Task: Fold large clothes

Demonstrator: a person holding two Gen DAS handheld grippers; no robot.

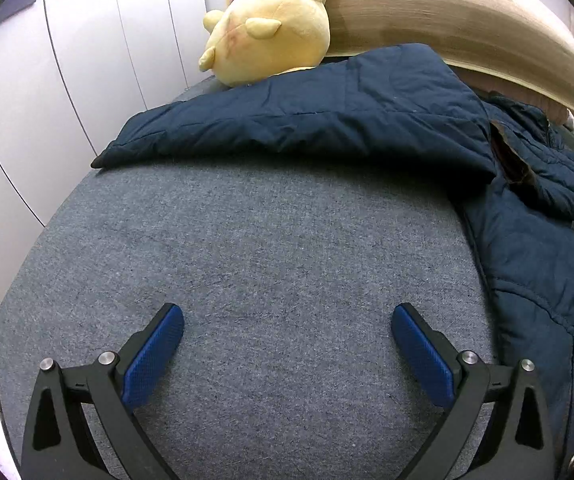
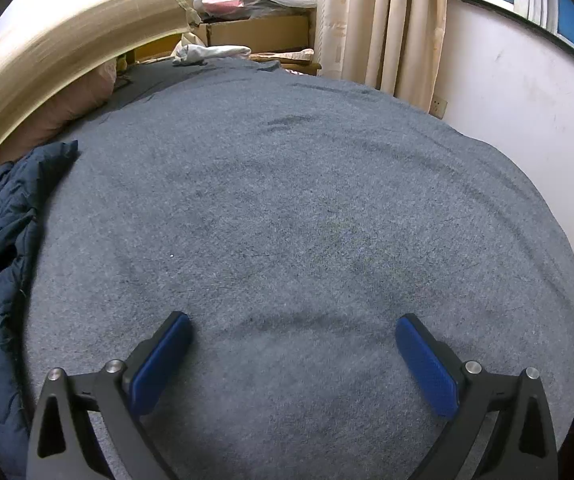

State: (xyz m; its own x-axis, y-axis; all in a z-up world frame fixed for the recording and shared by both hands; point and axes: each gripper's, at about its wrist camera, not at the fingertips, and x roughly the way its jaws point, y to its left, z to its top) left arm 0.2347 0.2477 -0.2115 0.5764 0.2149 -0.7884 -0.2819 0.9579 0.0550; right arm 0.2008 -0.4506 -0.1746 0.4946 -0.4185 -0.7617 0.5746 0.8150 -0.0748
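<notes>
**Puffy navy jacket waits on the bed, both tongs empty**

Both tongs hang over bare bedding with nothing in them. The left gripper [image 1: 288,322] has its blue-padded jaws spread as wide as they seem to go, and the right gripper [image 2: 293,332] is just as open, with only the grey felt-like bed cover [image 1: 271,248] showing between the pads.

The dark navy quilted jacket [image 1: 367,116] lies spread across the bed between the two hands: ahead and to the right of the left gripper, at the far left edge of the right wrist view. One sleeve [image 1: 215,128] stretches out flat toward the white wardrobe doors [image 1: 87,60], its cuff resting on the cover.

I'd judge the jacket soft, bulky and light, with a slick shell. It will likely spring back rather than hold a crease, so a deep pinch on a seam, cuff or hem looks safer than grabbing the padded middle.

A yellow plush toy [image 1: 271,28] sits touching the jacket's far edge, against the curved pale wooden headboard [image 1: 467,12], and could get dragged or block a fold that way. Stacked boxes and bags [image 2: 255,12] stand beyond the bed by the cream curtain [image 2: 387,20], well apart.
</notes>
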